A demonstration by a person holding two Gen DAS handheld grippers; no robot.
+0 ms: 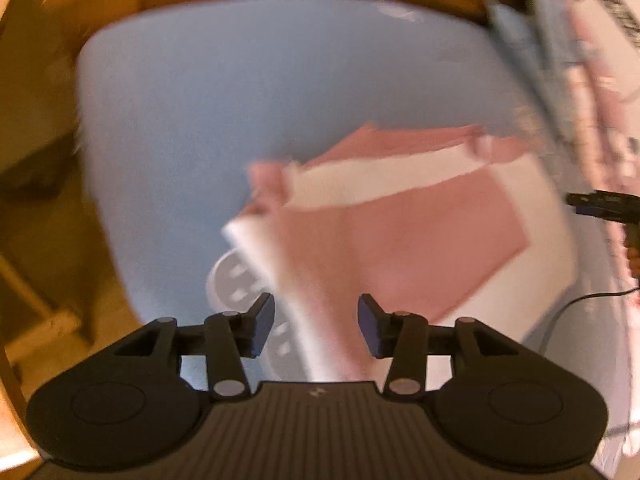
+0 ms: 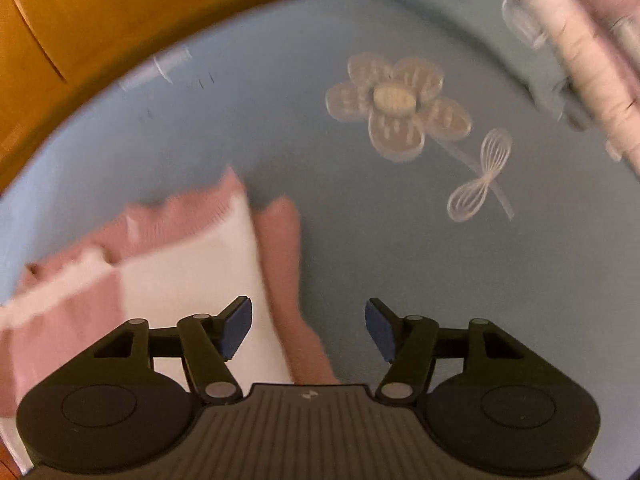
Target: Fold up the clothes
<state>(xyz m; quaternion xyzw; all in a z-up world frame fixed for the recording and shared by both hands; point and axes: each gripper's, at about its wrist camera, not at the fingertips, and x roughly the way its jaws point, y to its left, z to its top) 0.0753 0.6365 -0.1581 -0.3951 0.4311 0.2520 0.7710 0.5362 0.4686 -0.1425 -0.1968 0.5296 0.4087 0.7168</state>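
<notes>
Blue cloth (image 1: 192, 128) covers a flat top, and orange-brown wood (image 2: 80, 20) shows at the far edge. Both pictures are blurry.

A pink and white garment (image 1: 400, 232) lies on the blue cloth. It has big blocks of pink and white. In the left wrist view it lies in the middle and to the right, with its pink edge on the far side. Its near white edge runs down between the tips of the left hand-held gripper (image 1: 316, 330). The jaws stand partly apart and do not press on the garment. Just left of that edge, a pale round pattern (image 1: 236, 284) shows on the blue cloth.

In the right wrist view the garment (image 2: 180, 272) lies on the near left. A pink strip at its right side runs down between the tips of the right hand-held gripper (image 2: 308, 328). These jaws stand wide and hold nothing.

A white flower (image 2: 396, 104) is stitched on the blue cloth, far and to the right of the garment, well apart from it. A bow (image 2: 480, 176) is stitched near its stem. More pink and white fabric (image 2: 580, 60) is piled at the far right.
</notes>
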